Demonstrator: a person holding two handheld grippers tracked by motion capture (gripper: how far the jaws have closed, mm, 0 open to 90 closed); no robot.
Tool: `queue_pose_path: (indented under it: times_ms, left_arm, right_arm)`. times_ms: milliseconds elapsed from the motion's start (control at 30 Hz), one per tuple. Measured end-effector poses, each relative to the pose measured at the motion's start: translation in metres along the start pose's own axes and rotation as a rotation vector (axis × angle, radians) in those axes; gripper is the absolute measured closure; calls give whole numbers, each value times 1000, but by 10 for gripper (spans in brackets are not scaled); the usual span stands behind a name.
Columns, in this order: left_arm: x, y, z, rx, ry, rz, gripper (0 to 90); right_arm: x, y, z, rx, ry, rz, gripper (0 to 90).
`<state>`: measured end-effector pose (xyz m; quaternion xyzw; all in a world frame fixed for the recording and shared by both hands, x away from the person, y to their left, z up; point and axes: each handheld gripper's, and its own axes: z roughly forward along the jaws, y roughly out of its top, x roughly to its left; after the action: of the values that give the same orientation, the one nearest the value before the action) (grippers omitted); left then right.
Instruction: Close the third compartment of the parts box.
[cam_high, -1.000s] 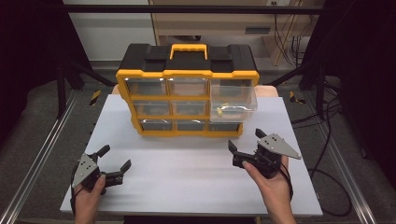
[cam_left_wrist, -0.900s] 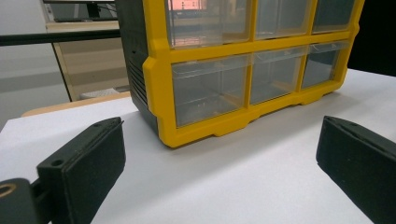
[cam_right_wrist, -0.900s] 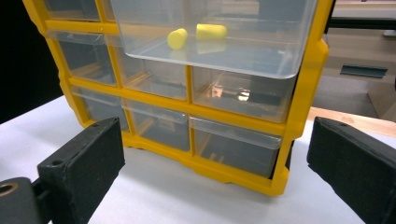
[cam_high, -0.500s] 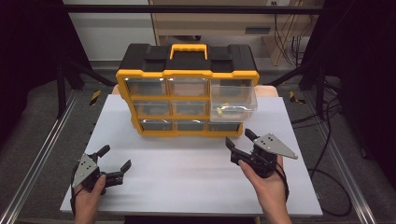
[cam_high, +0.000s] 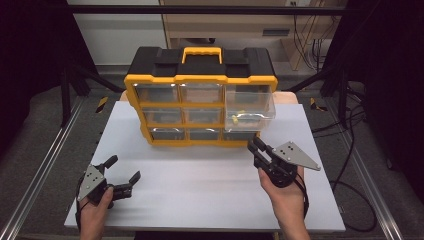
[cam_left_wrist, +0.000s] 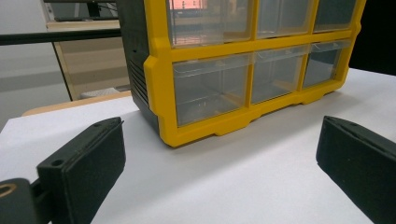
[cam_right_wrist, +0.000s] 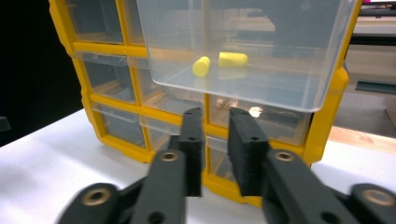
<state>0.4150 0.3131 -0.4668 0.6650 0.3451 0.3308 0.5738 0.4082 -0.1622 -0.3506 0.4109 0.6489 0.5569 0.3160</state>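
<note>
The right hand-held gripper (cam_high: 258, 148), jaws just closing and nearly together on nothing, faces the pulled-out drawer (cam_high: 250, 106) of the organizer (cam_high: 200, 80); pushing it in remains, I judge.

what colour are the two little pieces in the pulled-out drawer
Yellow; the two small cylinders lie in the clear drawer, best seen in the right gripper view.

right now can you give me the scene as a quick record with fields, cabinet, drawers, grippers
cabinet: yellow and black drawer cabinet stands upright on the white table, handle on top
open drawer: clear drawer at the top right is pulled out
contents: two yellow pieces lie in it
other drawers: pushed in
left gripper: left gripper open, nothing between the jaws, clear of the cabinet
right gripper: right gripper jaws have just been closing, narrow gap left, nothing between them, in front of the cabinet below the open drawer
</note>
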Motion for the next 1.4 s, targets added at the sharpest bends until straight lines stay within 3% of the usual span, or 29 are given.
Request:
queue_pose_path:
  times_ms: [133,267,533,1267,1400]
  left_arm:
    - [-1,0,0,2,-3,5,11]
    - [-1,1,0,0,-2,6,10]
    - [0,0,0,0,-2,2,10]
    - [-1,0,1,0,-5,3,10]
    - [-1,0,1,2,-5,5,10]
  right_arm:
    - [1,6,1,-20,12,-9,871]
    - [2,13,5,-37,20,-2,900]
    - [3,26,12,-52,56,18,900]
    - [-5,39,32,-31,22,8,900]
    - [-7,42,34,-26,47,18,900]
